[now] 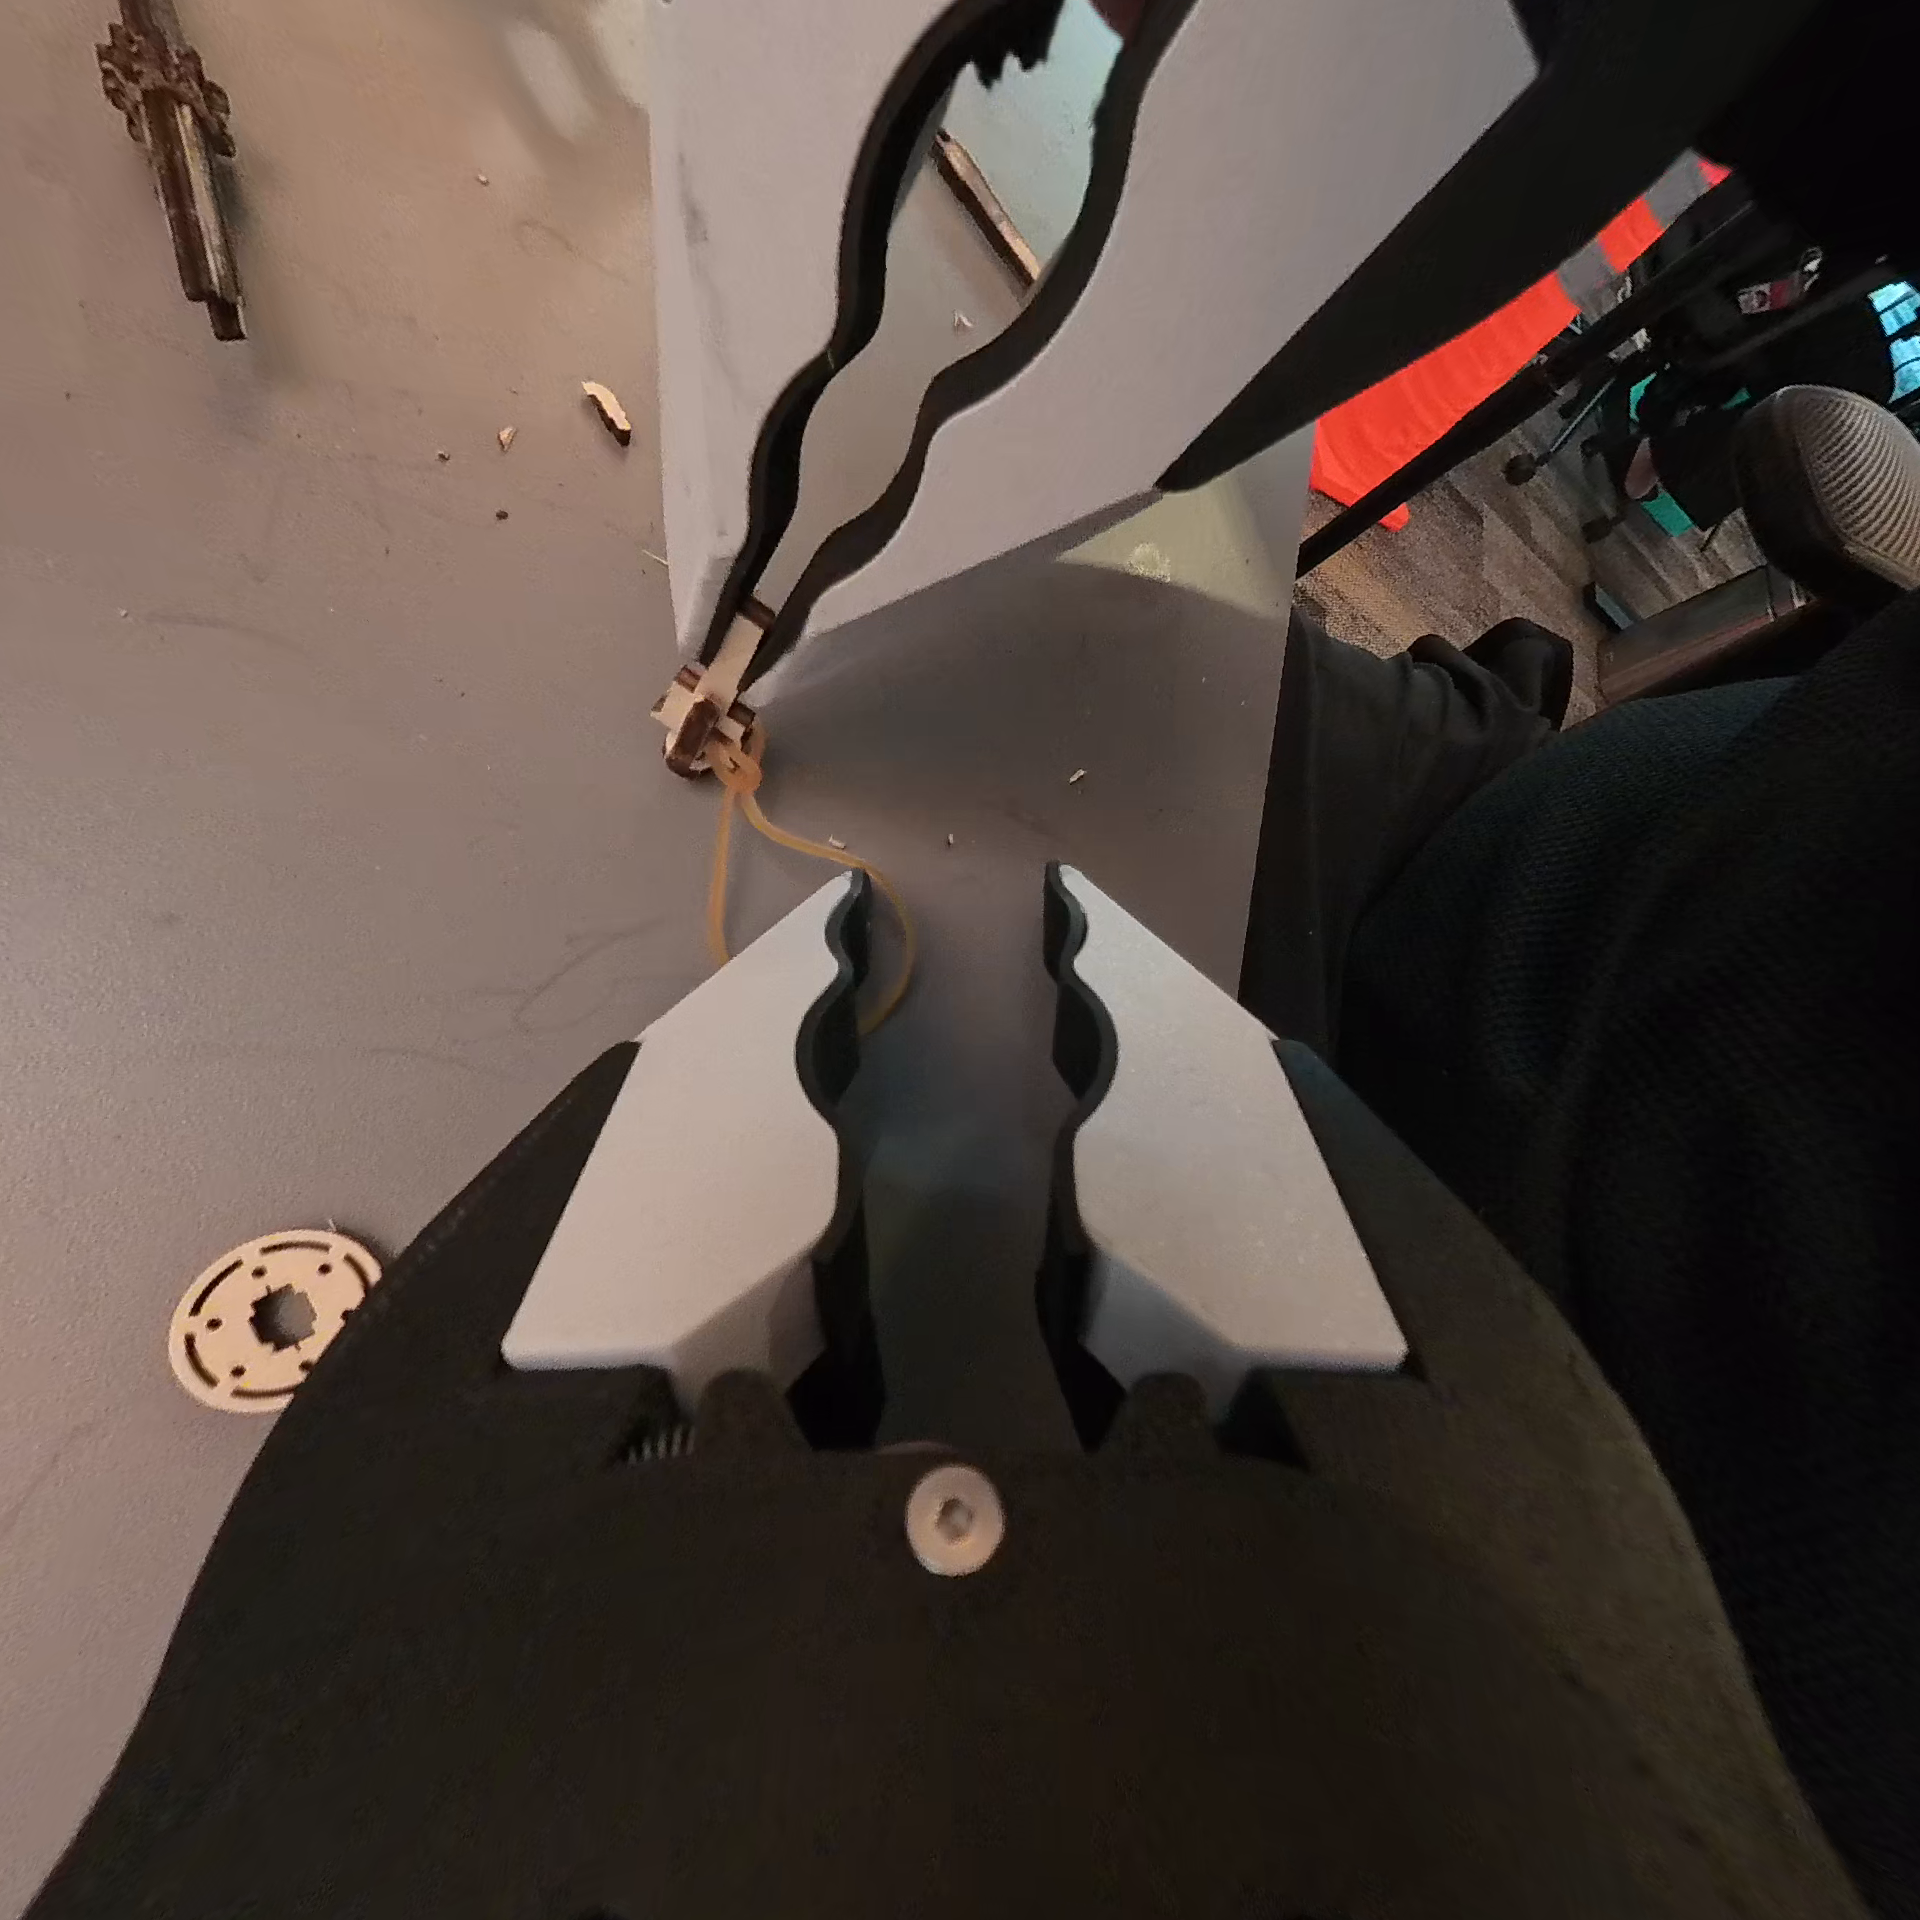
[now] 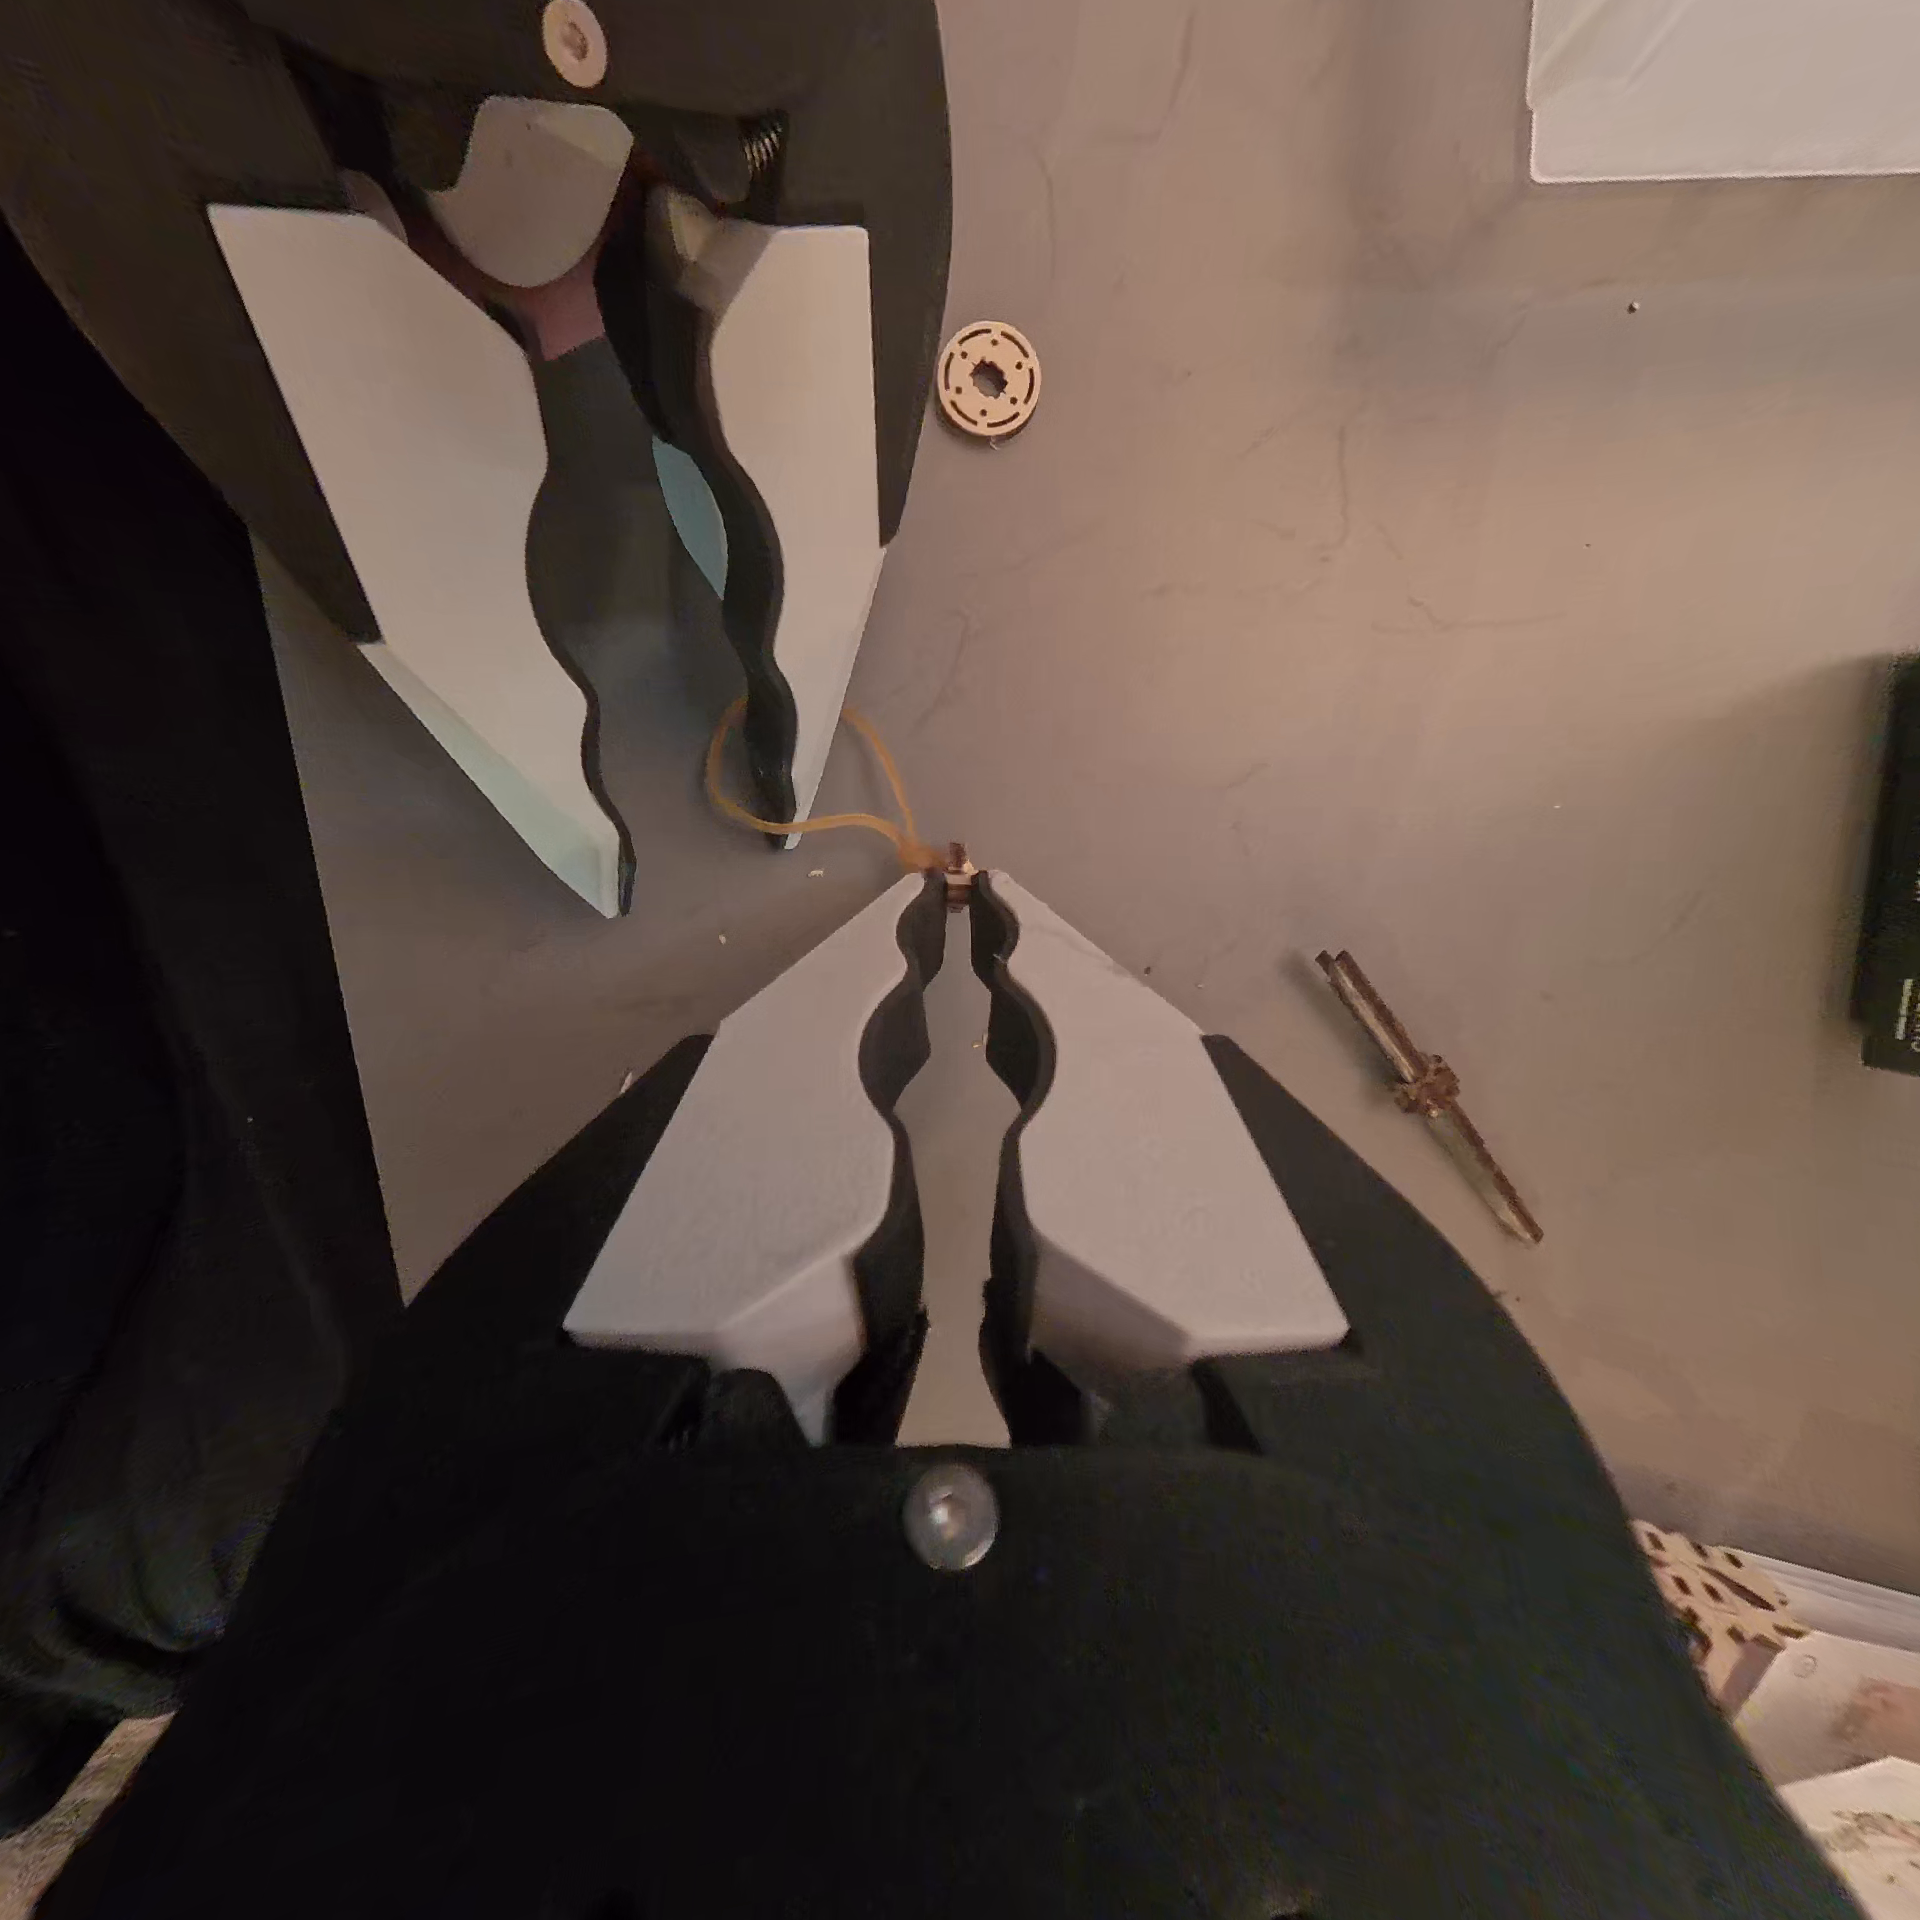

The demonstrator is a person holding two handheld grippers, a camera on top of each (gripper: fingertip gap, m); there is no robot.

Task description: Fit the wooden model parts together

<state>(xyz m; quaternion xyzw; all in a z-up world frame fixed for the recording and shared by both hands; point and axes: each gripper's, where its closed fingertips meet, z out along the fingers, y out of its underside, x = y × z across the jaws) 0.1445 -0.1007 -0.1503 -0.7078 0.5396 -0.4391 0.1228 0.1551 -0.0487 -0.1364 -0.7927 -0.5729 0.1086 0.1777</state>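
My right gripper (image 2: 954, 885) is shut on a small wooden piece (image 2: 956, 868) at its fingertips; the piece also shows in the left wrist view (image 1: 707, 707), pinched by the right gripper (image 1: 750, 636). A tan rubber band (image 1: 758, 821) is tied to the piece and loops over the table (image 1: 312, 831). My left gripper (image 1: 954, 883) is open, and its left finger stands inside the band's loop (image 2: 769, 821). A round wooden disc (image 1: 272, 1317) with a notched centre hole lies on the table; it also shows in the right wrist view (image 2: 989, 387). A dark wooden axle with a small gear (image 1: 179, 156) lies apart, also in the right wrist view (image 2: 1423, 1091).
Small wood chips (image 1: 608, 410) lie scattered on the grey table. A white sheet (image 2: 1725, 94) and a dark box (image 2: 1891, 862) sit at the table's far side. Paper and a wooden part sheet (image 2: 1704, 1600) lie near my right gripper. A person's dark clothing (image 1: 1662, 1143) borders the table edge. The gap from one gripper's tips to the other's is roughly 6 cm. Left tips and right tips are each some 10 cm from the round wooden disc (image 1: 272, 1317). Seen from the right wrist view (image 2: 993, 374) as well.
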